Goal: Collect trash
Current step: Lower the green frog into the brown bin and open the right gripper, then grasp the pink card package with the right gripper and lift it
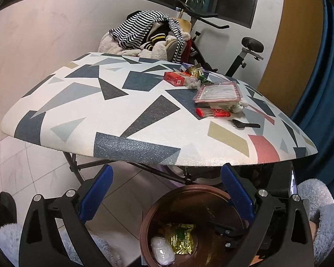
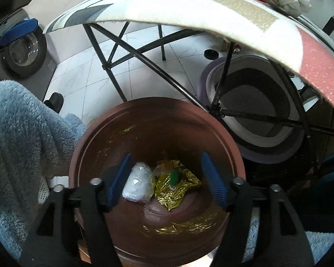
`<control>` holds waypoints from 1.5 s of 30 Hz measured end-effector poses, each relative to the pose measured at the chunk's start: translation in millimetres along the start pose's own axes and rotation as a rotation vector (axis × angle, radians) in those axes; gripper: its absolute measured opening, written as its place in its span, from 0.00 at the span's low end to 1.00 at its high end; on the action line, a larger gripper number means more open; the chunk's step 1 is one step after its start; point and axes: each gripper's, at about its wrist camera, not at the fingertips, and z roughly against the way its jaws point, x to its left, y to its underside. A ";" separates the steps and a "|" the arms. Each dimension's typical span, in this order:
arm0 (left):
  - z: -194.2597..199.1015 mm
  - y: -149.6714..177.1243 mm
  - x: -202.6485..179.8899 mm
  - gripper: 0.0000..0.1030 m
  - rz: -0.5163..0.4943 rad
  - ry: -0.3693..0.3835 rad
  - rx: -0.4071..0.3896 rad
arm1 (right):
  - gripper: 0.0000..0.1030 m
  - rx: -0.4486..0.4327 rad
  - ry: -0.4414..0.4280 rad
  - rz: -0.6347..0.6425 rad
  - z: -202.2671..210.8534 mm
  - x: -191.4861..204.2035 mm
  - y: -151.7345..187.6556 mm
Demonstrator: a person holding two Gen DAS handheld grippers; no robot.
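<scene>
Right now the right gripper (image 2: 165, 179) hangs over the round brown plastic bin (image 2: 95, 138), blue pads spread wide, nothing between them. Down in the bin lie a white crumpled wad in clear wrap (image 2: 138, 185) and, just to its right and touching it, a crinkled gold foil wrapper (image 2: 178, 187) with a green bit on top. Fluffy light-blue sleeve (image 2: 17, 133) shows at the left of the right wrist view.

Left gripper (image 1: 167, 189) sits at the near edge of the table with the geometric patterned cover (image 1: 100, 115), jaws wide apart and empty, bin (image 1: 149, 218) below and between its fingers.

More trash still on the table, far right part: red cigarette box (image 1: 174, 77), gold foil wrapper (image 1: 194, 71) behind it, small crumpled clear wad (image 1: 192, 83) beside the box, pink-edged clear plastic tray (image 1: 218, 92), white tissue scraps (image 1: 238, 106) under its near right side, flat red-and-clear pack (image 1: 212, 112) near that, black plastic fork (image 1: 243, 124) nearest. Pile of striped clothes (image 1: 144, 33) and an exercise bike (image 1: 245, 51) stand beyond the table.
</scene>
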 end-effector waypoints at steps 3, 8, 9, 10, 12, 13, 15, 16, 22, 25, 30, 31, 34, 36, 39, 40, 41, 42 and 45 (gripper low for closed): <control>1.2 -0.8 2.9 0.92 0.014 -0.003 -0.006 | 0.90 -0.040 0.020 -0.009 9.5 -2.2 -1.0; 3.7 -2.3 7.7 0.93 0.036 -0.007 -0.018 | 0.94 -0.123 0.042 -0.009 28.9 -5.3 -6.8; 4.0 -2.4 8.5 0.93 0.039 -0.007 -0.020 | 0.94 -0.154 0.046 -0.003 35.8 -4.6 -8.2; 4.5 -2.7 8.9 0.93 0.041 -0.008 -0.022 | 0.94 -0.154 0.046 -0.003 35.8 -4.6 -8.2; 5.8 -3.2 9.2 0.93 0.043 -0.005 -0.031 | 0.94 -0.219 0.065 0.006 50.3 -5.1 -11.0; 6.0 -3.7 9.2 0.93 0.042 -0.006 -0.035 | 0.94 -0.234 0.073 0.007 53.6 -6.8 -11.2; 7.3 -4.2 8.5 0.93 0.036 -0.007 -0.047 | 0.94 -0.284 0.096 0.004 64.0 -9.1 -12.0; 7.2 -4.6 7.7 0.93 0.034 -0.005 -0.048 | 0.94 -0.310 0.107 -0.006 69.5 -11.5 -12.9; 6.0 -6.2 3.8 0.93 0.016 -0.002 -0.055 | 0.94 -0.406 0.187 -0.097 91.6 -27.7 -20.4; 2.7 -9.1 2.1 0.93 0.015 -0.003 -0.046 | 0.94 -0.431 0.171 -0.154 100.3 -42.6 -23.4; -2.5 -19.7 -2.9 0.93 0.003 0.013 -0.032 | 0.94 -0.439 0.111 -0.238 107.4 -70.5 -30.2; -3.5 -22.8 -3.0 0.93 0.005 0.020 -0.030 | 0.94 -0.451 0.114 -0.251 110.2 -74.6 -31.6; -9.0 -34.6 -1.5 0.93 0.029 0.039 -0.018 | 0.94 -0.480 0.112 -0.287 117.8 -88.2 -39.0; -13.7 -44.9 -0.6 0.93 0.046 0.054 -0.016 | 0.94 -0.475 0.089 -0.308 120.5 -100.7 -47.9; -20.1 -59.5 -2.4 0.93 0.040 0.064 -0.015 | 0.94 -0.449 0.085 -0.324 124.1 -120.8 -66.5; -23.5 -66.2 -3.0 0.93 0.033 0.066 -0.014 | 0.94 -0.418 0.093 -0.335 122.4 -130.9 -79.1; -26.0 -71.3 -3.1 0.93 0.030 0.066 -0.012 | 0.94 -0.411 0.082 -0.344 120.6 -135.1 -86.8; -30.1 -78.2 -2.8 0.93 0.027 0.068 -0.008 | 0.94 -0.412 0.063 -0.361 120.3 -143.6 -96.1; -41.2 -97.6 1.1 0.93 0.029 0.076 -0.003 | 0.94 -0.404 0.022 -0.410 114.7 -163.3 -120.8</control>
